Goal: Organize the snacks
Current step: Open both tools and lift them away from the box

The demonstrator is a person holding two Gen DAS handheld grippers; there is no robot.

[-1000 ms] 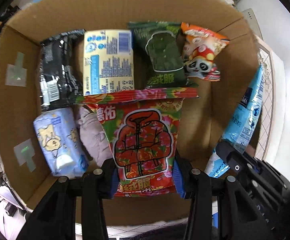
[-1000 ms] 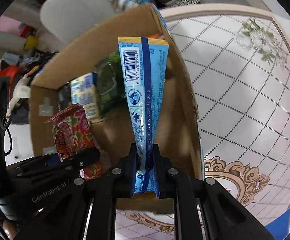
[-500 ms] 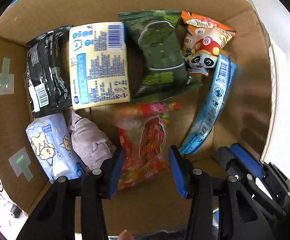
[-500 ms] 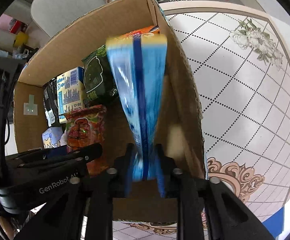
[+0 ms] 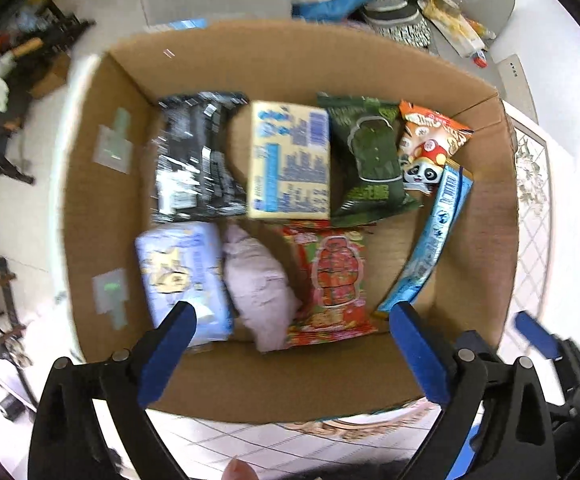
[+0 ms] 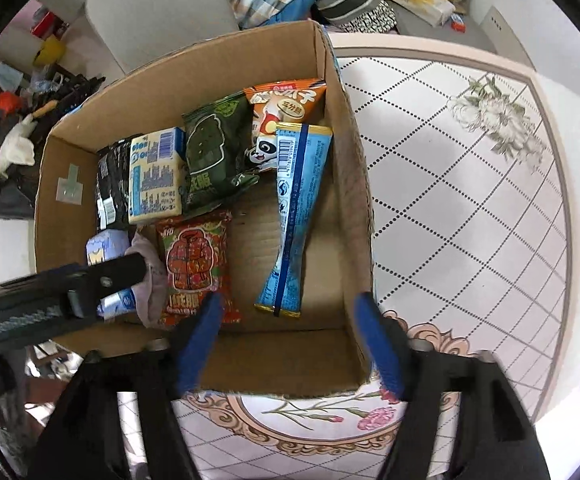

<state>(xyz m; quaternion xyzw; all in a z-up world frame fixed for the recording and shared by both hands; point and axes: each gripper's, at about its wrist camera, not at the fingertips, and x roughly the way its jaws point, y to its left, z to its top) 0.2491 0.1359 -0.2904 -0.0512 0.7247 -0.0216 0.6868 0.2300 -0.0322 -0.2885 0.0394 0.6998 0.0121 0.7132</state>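
Inside the cardboard box (image 6: 341,184), the long blue snack packet (image 6: 295,216) lies flat by the right wall, beside the red floral packet (image 6: 194,268); both the left gripper (image 5: 290,344) and right gripper (image 6: 290,340) hover with fingers wide, empty, above a white diamond-patterned surface (image 6: 469,220) amid background clutter

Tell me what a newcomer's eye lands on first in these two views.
First, the cardboard box on the patterned table, filled with bright snack packs. The red floral pack lies at the near middle, and the long blue pack lies beside it along the right wall, its far end by the orange panda pack. Both the left gripper and right gripper hang open and empty over the near edge.
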